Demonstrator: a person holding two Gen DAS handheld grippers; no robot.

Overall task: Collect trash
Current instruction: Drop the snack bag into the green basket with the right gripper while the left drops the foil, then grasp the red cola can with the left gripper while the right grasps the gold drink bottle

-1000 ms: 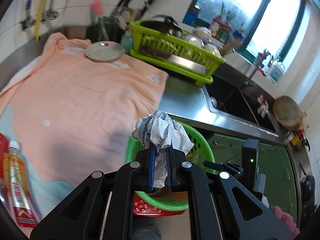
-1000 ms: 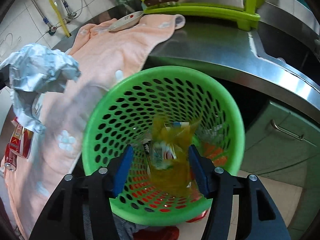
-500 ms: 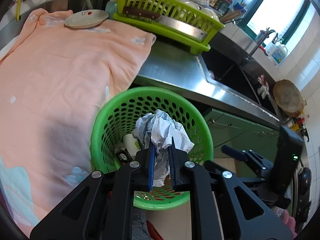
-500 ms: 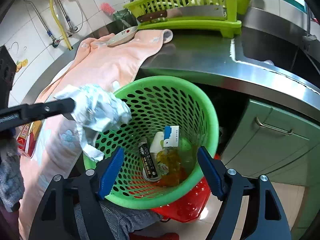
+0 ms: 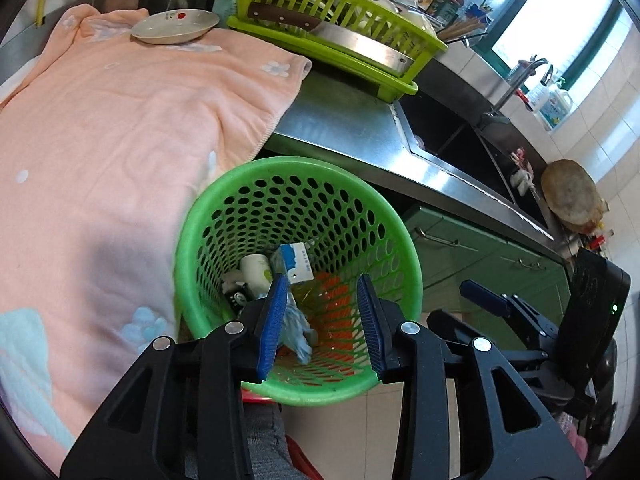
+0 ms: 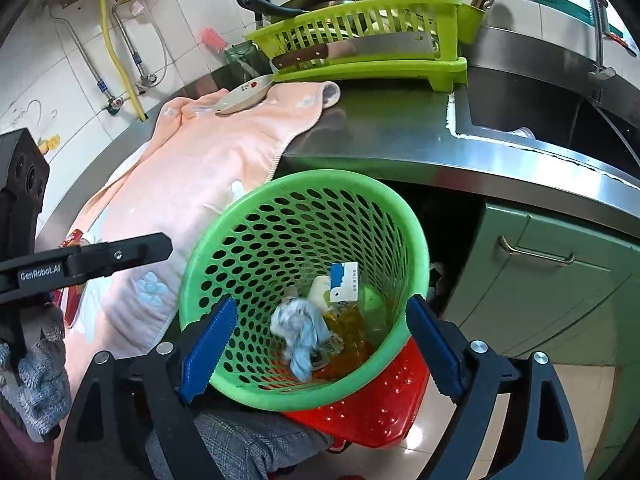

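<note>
A green perforated trash basket [image 5: 296,164] stands below the counter edge, also seen in the right wrist view [image 6: 320,178]. My left gripper [image 5: 322,320] hangs over its near rim with its jaws opening. A crumpled grey-white paper [image 5: 294,326] has come free of the pads and drops between them. In the right wrist view the paper [image 6: 300,328] is blurred inside the basket, beside a yellow wrapper [image 6: 352,328] and a white-and-blue carton [image 6: 344,282]. My right gripper [image 6: 320,350] straddles the near rim, jaws opening wide with nothing held.
A pink towel [image 5: 120,120] covers the counter on the left, with a plate [image 5: 176,26] on it. A lime dish rack [image 5: 340,28] holds a cleaver. The sink [image 5: 452,136] lies to the right, green cabinets [image 6: 560,280] below. A red basket [image 6: 380,396] sits under the green one.
My left gripper came down over the basket and let go of the crumpled paper, which is falling in. My right gripper dropped the yellow wrapper into the basket and spread wider.
</note>
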